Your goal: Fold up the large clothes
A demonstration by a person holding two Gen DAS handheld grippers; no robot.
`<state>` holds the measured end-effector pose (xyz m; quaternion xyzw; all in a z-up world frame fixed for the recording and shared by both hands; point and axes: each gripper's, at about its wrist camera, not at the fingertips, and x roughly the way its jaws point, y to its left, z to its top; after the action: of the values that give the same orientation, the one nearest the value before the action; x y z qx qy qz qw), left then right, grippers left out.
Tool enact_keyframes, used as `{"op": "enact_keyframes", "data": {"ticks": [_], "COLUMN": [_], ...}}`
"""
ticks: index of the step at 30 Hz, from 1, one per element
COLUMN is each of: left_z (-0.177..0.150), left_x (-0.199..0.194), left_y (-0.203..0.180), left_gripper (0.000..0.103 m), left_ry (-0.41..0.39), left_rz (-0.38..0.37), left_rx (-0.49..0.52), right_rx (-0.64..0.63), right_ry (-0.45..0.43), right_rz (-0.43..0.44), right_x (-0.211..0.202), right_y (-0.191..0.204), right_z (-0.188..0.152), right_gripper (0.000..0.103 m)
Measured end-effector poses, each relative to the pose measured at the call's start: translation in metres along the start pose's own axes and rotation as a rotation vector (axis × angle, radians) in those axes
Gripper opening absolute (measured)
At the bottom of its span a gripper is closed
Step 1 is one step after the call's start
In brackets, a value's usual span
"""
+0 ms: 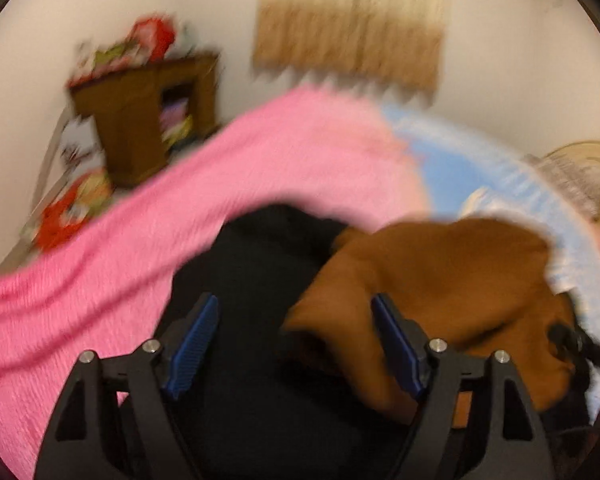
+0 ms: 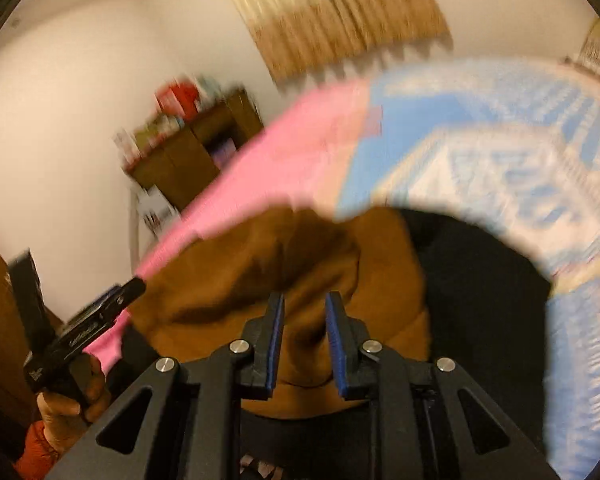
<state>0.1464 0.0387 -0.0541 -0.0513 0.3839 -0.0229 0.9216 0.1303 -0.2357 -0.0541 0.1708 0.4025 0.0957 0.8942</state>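
The brown garment [image 1: 440, 280] lies bunched on the bed, heaped partly over a black garment [image 1: 260, 272] and just beside the pink blanket [image 1: 180, 208]; the blue patterned bedspread [image 2: 500, 160] shows on its far side. Both views are smeared by motion, so seams, collar and sleeves cannot be made out.

The left gripper [image 1: 296, 344] has its fingers spread wide with nothing pressed between the pads; one pad stands over the black cloth, the other at the near edge of the brown garment. The right gripper [image 2: 303, 340] shows its fingers narrow, with brown cloth seen in the slim gap. Whether the pads truly pinch a fold or merely hover over it I cannot tell. In the right wrist view the left gripper appears beside the brown garment, carried in a person's hand [image 2: 68, 396] with an orange sleeve.

By its deep, rounded folds, the brown garment looks thick, soft and limp, probably fleece or knit: light enough to lift, but it will sag and drag whatever lies under it. It should not slip much on ribbed pads. Best hold is likely a single-layer edge or corner, such as hem or shoulder, away from the black garment, so only one piece comes up.
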Motion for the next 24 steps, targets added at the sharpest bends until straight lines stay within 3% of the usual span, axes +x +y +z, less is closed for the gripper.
{"op": "enact_keyframes", "data": {"ticks": [1, 3, 5, 8, 13, 15, 19, 21, 23, 24], "left_z": [-0.003, -0.006, -0.002, 0.0, -0.009, -0.017, -0.037, -0.046, -0.056, -0.063], "left_x": [0.005, 0.004, -0.01, -0.045, -0.114, -0.153, -0.216, -0.245, -0.269, -0.283], "left_y": [0.009, 0.022, 0.021, 0.029, 0.059, 0.081, 0.122, 0.139, 0.149, 0.153], "left_gripper": [0.082, 0.082, 0.082, 0.08, 0.081, 0.083, 0.098, 0.098, 0.098, 0.098], "left_ry": [0.02, 0.003, -0.02, -0.065, -0.118, -0.159, -0.253, -0.275, -0.293, -0.306], "left_rz": [-0.013, -0.049, -0.079, -0.117, -0.214, -0.242, -0.268, -0.286, -0.268, -0.245], "left_rx": [-0.031, -0.073, -0.051, -0.012, 0.044, 0.049, 0.008, -0.004, 0.007, 0.022], "right_rx": [0.022, 0.041, 0.07, 0.056, -0.046, -0.1, -0.133, -0.147, -0.147, -0.138], "right_ry": [0.039, -0.036, -0.011, -0.09, -0.336, -0.461, -0.663, -0.748, -0.812, -0.846], "right_rz": [-0.002, 0.096, 0.117, 0.123, 0.109, 0.046, -0.073, -0.106, -0.06, 0.036], "right_x": [0.014, 0.008, 0.001, -0.048, -0.181, -0.249, -0.372, -0.431, -0.479, -0.503], "right_y": [-0.008, -0.024, -0.031, -0.026, -0.008, -0.005, -0.005, -0.004, -0.003, -0.005], "right_z": [-0.008, -0.02, -0.019, -0.017, -0.036, -0.054, -0.092, -0.112, -0.13, -0.141], "right_gripper": [0.022, 0.022, 0.022, 0.022, 0.022, 0.022, 0.022, 0.022, 0.022, 0.022]}}
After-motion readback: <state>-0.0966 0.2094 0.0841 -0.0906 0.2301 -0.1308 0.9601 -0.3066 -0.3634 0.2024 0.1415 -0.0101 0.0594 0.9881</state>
